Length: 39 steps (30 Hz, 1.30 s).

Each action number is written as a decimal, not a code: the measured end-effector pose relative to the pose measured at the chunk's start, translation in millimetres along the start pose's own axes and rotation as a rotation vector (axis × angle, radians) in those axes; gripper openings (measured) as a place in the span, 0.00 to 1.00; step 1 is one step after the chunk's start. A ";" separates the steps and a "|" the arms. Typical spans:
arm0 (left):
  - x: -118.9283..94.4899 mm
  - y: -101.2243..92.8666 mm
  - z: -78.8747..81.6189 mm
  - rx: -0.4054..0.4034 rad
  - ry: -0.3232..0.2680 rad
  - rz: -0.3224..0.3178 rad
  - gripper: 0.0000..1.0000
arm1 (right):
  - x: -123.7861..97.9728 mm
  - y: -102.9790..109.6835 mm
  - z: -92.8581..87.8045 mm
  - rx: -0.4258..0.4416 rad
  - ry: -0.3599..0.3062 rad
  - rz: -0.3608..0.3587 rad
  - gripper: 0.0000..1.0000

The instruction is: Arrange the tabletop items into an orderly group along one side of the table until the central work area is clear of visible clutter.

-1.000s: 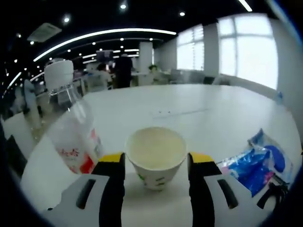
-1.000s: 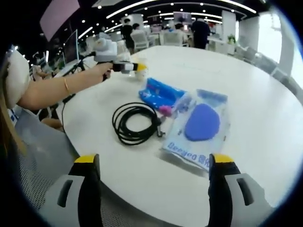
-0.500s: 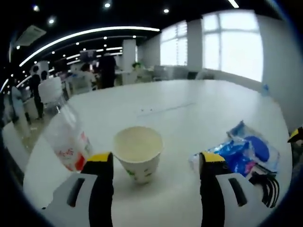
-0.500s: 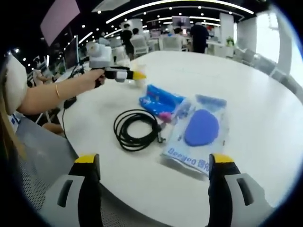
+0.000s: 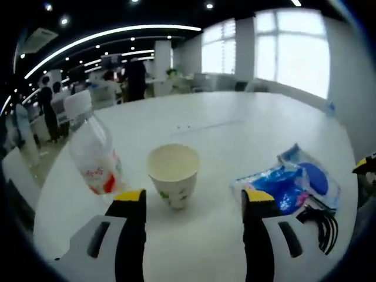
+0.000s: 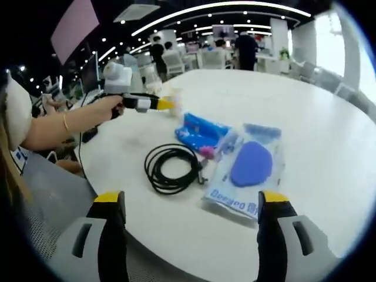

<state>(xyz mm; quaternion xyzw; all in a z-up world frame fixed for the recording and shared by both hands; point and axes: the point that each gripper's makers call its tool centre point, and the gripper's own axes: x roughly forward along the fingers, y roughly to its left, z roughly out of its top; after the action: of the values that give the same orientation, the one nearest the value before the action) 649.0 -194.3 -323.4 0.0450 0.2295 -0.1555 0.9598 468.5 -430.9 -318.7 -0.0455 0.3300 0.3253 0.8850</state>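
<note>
Now | left hand-held gripper (image 5: 188,200) wide open, empty, behind paper cup (image 5: 173,183) | right hand-held gripper (image 6: 191,202) wide open, empty, at table edge (image 6: 176,235)

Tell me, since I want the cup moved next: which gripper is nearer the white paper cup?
Left. The left gripper sits open right before the white paper cup; the right gripper hangs at the table edge, beyond the black coiled cable.

We see the cable (image 5: 320,223) cut off by the edge in the left gripper view. In the right gripper view the left gripper (image 6: 166,104) hides most of the cup (image 6: 175,96). The people far back (image 5: 123,76) are too blurry to make out.
</note>
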 end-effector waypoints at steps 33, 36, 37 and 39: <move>-112.2 -47.3 23.6 0.078 -0.025 -0.113 1.00 | 1.3 -7.5 75.6 0.019 -0.165 0.073 0.96; -117.5 -53.6 27.3 0.080 -0.028 -0.126 1.00 | 4.3 -14.4 84.9 0.029 -0.178 0.069 0.97; -118.7 -54.7 28.0 0.079 -0.028 -0.128 1.00 | 4.6 -15.1 86.0 0.030 -0.178 0.070 0.96; -122.4 -57.5 29.6 0.075 -0.032 -0.132 1.00 | 7.6 -19.4 90.3 0.031 -0.178 0.066 0.96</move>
<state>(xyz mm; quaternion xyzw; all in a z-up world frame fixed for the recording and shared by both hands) 539.7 -219.5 -242.3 0.0633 0.2106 -0.2275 0.9486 534.6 -415.3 -255.7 0.0080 0.2563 0.3520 0.9002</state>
